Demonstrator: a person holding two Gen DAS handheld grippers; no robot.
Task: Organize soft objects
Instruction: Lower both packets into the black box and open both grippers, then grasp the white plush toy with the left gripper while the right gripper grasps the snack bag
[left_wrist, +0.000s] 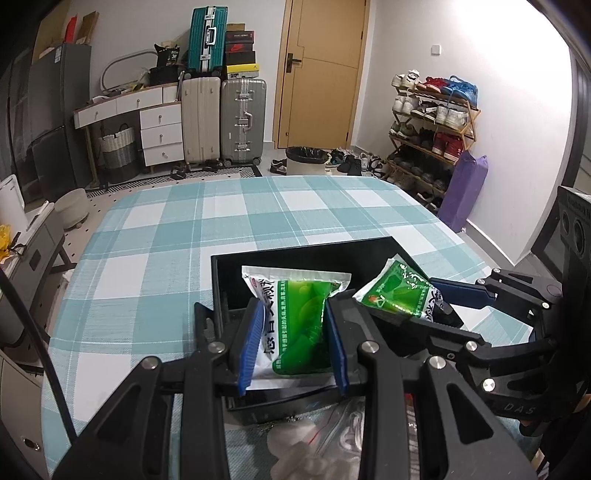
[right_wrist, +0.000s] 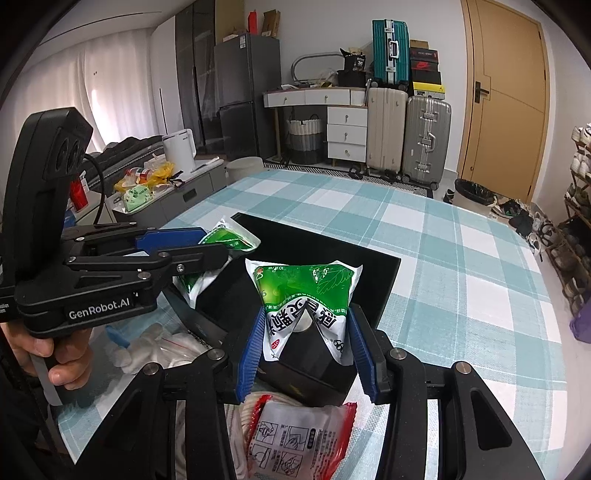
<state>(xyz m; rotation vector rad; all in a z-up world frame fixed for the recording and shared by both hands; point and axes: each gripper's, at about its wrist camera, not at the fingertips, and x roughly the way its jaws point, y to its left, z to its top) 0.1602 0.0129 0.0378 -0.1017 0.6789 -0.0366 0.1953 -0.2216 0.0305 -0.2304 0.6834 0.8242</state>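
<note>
Where the checked tabletop (right_wrist: 461, 258) comes nearest, a red-edged white packet (right_wrist: 299, 439) printed with instruction drawings lies flat, and to its left a clear zip bag of white cotton balls (right_wrist: 155, 347) rests just beside the near wall of a black box (left_wrist: 229, 280).

Just beyond these, both grippers hang over that open box, each pinching its own green and white sachet. The left gripper (left_wrist: 293, 345) has its blue fingers (left_wrist: 251, 343) pressed onto the two sides of the left sachet (left_wrist: 295, 314), which stands roughly upright between them, its sealed white top edge reaching over the box's dark inside. A bare hand (right_wrist: 59, 350) grips this tool's handle. The right gripper (right_wrist: 306, 350) pinches the right sachet (right_wrist: 306, 291) the same way; its lower half is creased into a tent shape between the blue pads, and the green upper half bulges above them. Seen from the left side, that sachet tilts over the box's right part.

Whether either sachet touches the floor of the box I cannot tell.

Beyond the box the teal and white cloth runs bare to the far edge. Farther off, on the floor, stand a beige suitcase (left_wrist: 201, 120) and a silver suitcase (left_wrist: 242, 122) with a teal suitcase (left_wrist: 207, 38) stacked above, a white drawer unit (left_wrist: 160, 134) to their left, a wooden door (left_wrist: 321, 74) to their right, and a shoe rack (left_wrist: 432, 125) along the right wall.
</note>
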